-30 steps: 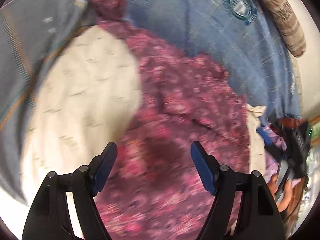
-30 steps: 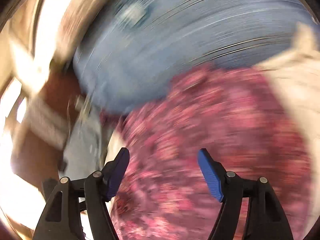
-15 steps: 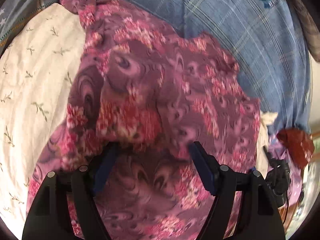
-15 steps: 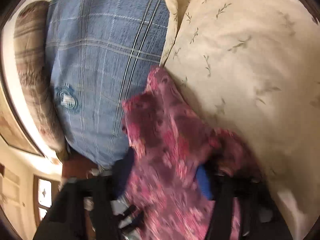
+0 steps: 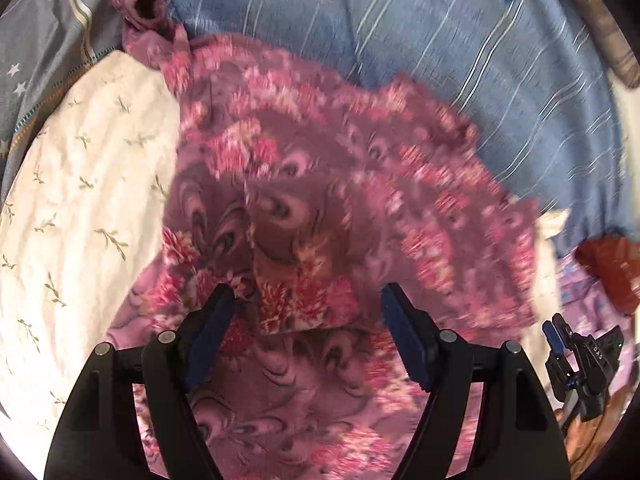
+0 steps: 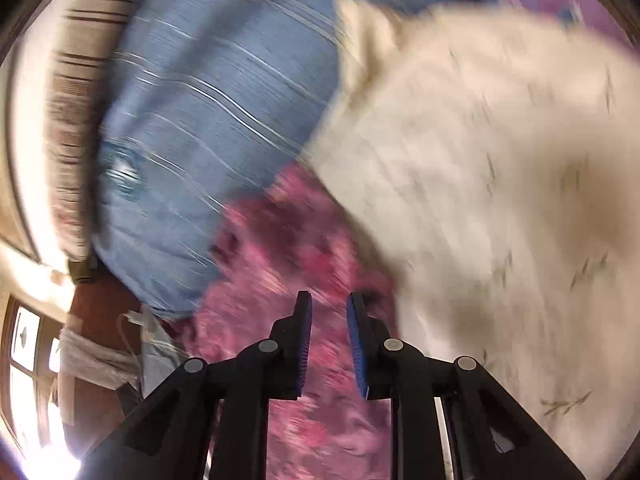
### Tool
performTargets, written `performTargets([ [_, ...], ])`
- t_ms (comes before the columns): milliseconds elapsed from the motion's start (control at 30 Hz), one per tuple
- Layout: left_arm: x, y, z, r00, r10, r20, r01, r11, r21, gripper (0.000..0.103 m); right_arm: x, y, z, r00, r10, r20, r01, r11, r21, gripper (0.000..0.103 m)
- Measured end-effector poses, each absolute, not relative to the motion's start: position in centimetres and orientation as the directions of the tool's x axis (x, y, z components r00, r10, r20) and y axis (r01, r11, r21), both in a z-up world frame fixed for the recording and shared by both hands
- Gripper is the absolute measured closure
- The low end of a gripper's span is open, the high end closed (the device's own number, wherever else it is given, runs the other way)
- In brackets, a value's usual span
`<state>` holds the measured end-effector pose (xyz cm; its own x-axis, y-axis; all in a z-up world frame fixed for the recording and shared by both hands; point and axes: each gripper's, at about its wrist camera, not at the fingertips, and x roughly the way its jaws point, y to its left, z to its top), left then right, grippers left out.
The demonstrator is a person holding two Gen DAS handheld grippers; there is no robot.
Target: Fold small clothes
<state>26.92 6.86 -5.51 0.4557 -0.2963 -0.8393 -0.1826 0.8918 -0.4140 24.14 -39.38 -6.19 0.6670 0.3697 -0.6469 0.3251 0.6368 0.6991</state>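
The crumpled pink flowery cloth (image 5: 320,208) lies on the bed, partly over the cream sheet with little leaves (image 5: 80,208) on its left. The blue striped blanket (image 5: 420,60) lies behind it. The brown striped pillow (image 6: 76,100) sits beyond the blanket.

A blue plaid bedcover (image 6: 208,92) and cream leaf-print sheet (image 6: 500,184) spread out; a bright window (image 6: 24,344) sits beside what may be brown wooden furniture (image 6: 100,308).

Purple-pink floral garment (image 5: 320,208) — crumpled, partly folded over itself, spread across cream sprigged bedding (image 5: 80,208) and blue striped blanket (image 5: 440,60)
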Motion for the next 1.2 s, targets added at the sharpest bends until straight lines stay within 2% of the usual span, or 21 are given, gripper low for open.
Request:
performTargets([
  [100, 27.9, 7.2, -4.1, 0.479, -0.323, -0.817, -0.179, 0.875, -0.451, 0.028, 28.5, -39.0, -4.0, 0.682, 0.367, -0.632, 0.235, 0.709, 0.665, 0.041],
  [233, 30.0, 6.5, -3.7, 0.476, -0.284, -0.832, -0.18, 0.895, -0.408, 0.028, 36.1, -37.2, -6.0, 0.59, 0.284, -0.756, 0.237, 0.834, 0.499, 0.044],
  [367, 30.9, 6.5, -4.5, 0.464, -0.28, -0.841, -0.186, 0.897, -0.401, 0.028, 39.9, -35.3, -9.4, 0.504, 0.243, -0.829, 0.21, 0.896, 0.391, 0.045],
  [400, 31.2, 6.4, -4.8, 0.462, -0.275, -0.844, -0.188, 0.899, -0.396, 0.028, 39.8, -34.8, -10.0, 0.481, 0.251, -0.84, 0.182, 0.909, 0.376, 0.07],
  [433, 31.4, 6.4, -5.0, 0.462, -0.269, -0.845, -0.185, 0.903, -0.388, 0.028, 40.4, -33.6, -10.2, 0.449, 0.217, -0.867, 0.128, 0.944, 0.303, 0.096],
  [467, 31.5, 6.3, -5.2, 0.464, -0.26, -0.847, -0.18, 0.908, -0.378, 0.028, 40.3, -32.9, -9.6, 0.473, 0.149, -0.868, 0.091, 0.972, 0.216, 0.099],
  [500, 31.6, 6.2, -5.4, 0.47, -0.24, -0.849, -0.176, 0.918, -0.356, 0.028, 40.0, -33.1, -9.0, 0.511, 0.128, -0.85, 0.087, 0.976, 0.199, 0.099],
  [567, 32.0, 5.8, -6.2, 0.473, -0.169, -0.865, -0.18, 0.942, -0.283, 0.027, 39.7, -36.2, -8.6, 0.559, 0.059, -0.827, 0.213, 0.954, 0.211, 0.099],
  [633, 32.6, 5.6, -7.9, 0.436, -0.115, -0.893, -0.19, 0.958, -0.216, 0.028, 40.0, -39.6, -10.2, 0.507, 0.046, -0.861, 0.322, 0.916, 0.239, 0.103],
  [700, 32.6, 5.6, -8.7, 0.44, -0.107, -0.892, -0.173, 0.964, -0.201, 0.027, 39.2, -40.7, -10.0, 0.517, 0.055, -0.854, 0.327, 0.909, 0.257, 0.103],
  [733, 32.3, 5.6, -8.3, 0.454, -0.1, -0.885, -0.165, 0.967, -0.194, 0.027, 38.5, -41.1, -9.3, 0.544, 0.081, -0.835, 0.324, 0.898, 0.298, 0.097],
  [767, 32.2, 5.6, -8.0, 0.45, -0.109, -0.887, -0.171, 0.964, -0.205, 0.027, 37.9, -41.3, -8.6, 0.574, 0.145, -0.806, 0.297, 0.88, 0.37, 0.097],
  [833, 31.6, 6.3, -6.8, 0.48, -0.202, -0.853, -0.182, 0.929, -0.322, 0.027, 36.6, -40.6, -7.0, 0.62, 0.269, -0.737, 0.205, 0.851, 0.484, 0.097],
  [900, 31.0, 6.4, -6.0, 0.513, -0.226, -0.828, -0.179, 0.915, -0.361, 0.027, 36.1, -38.8, -6.2, 0.622, 0.323, -0.713, 0.125, 0.858, 0.498, 0.091],
  [933, 31.0, 6.1, -6.0, 0.51, -0.213, -0.833, -0.173, 0.924, -0.342, 0.027, 35.9, -37.6, -6.5, 0.606, 0.352, -0.713, 0.088, 0.862, 0.5, 0.085],
  [1000, 31.3, 5.4, -7.5, 0.463, -0.186, -0.867, -0.169, 0.941, -0.292, 0.027, 36.5, -36.0, -8.7, 0.548, 0.349, -0.76, 0.093, 0.878, 0.47, 0.08],
  [1067, 31.3, 4.9, -8.6, 0.464, -0.151, -0.873, -0.135, 0.962, -0.238, 0.025, 36.8, -35.6, -12.0, 0.456, 0.306, -0.836, 0.16, 0.895, 0.416, 0.08],
  [1133, 31.1, 3.6, -8.6, 0.474, -0.1, -0.875, -0.071, 0.986, -0.151, 0.022, 36.0, -35.8, -12.2, 0.52, 0.291, -0.803, 0.177, 0.883, 0.435, 0.084],
  [1200, 30.7, 3.6, -8.2, 0.475, -0.106, -0.874, -0.059, 0.987, -0.152, 0.022, 36.0, -35.6, -11.7, 0.495, 0.27, -0.826, 0.197, 0.891, 0.41, 0.083],
])
